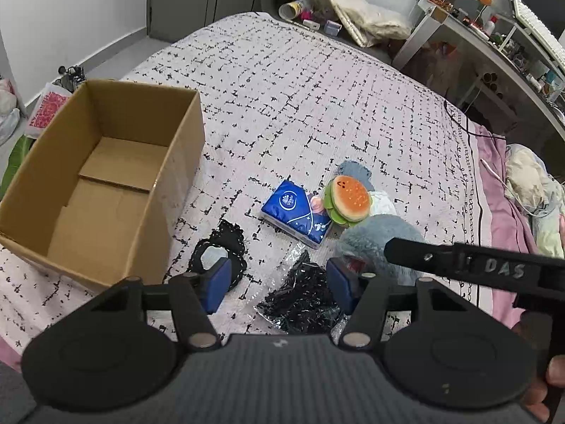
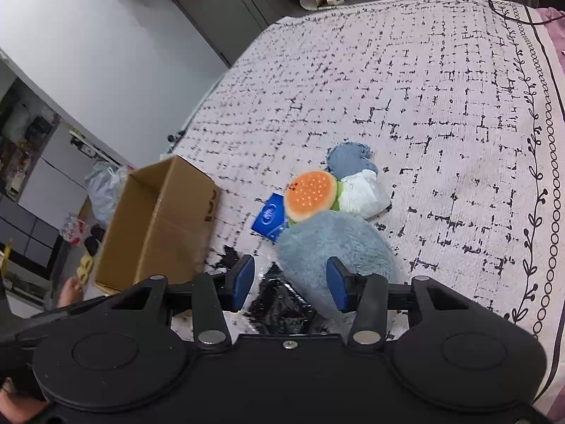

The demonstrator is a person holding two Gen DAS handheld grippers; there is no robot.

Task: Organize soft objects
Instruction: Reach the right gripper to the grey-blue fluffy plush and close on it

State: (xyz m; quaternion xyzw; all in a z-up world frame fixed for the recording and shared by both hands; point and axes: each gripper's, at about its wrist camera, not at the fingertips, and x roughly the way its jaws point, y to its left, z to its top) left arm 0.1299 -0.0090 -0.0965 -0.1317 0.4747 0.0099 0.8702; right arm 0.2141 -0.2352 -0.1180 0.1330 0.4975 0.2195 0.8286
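**Both tongs half open over the soft pile**

While I held both tongs low over the bed (image 1: 317, 81), its quilted white cover crossed with broken black lines, the soft things lay clustered toward its near edge. My left gripper (image 1: 277, 282) stood half open, blue pads either side of a crinkly clear bag of black pieces (image 1: 300, 300), not visibly pressing it. My right gripper (image 2: 289, 282) stood half open too, its right pad against a fluffy grey-blue plush (image 2: 328, 243), gripping nothing I could see. Beyond lay a round burger plush (image 2: 310, 196), a glossy blue tissue pack (image 1: 296, 215), and a black lacy ring (image 1: 226, 251). The open cardboard box (image 1: 46, 162) sat at the left edge.
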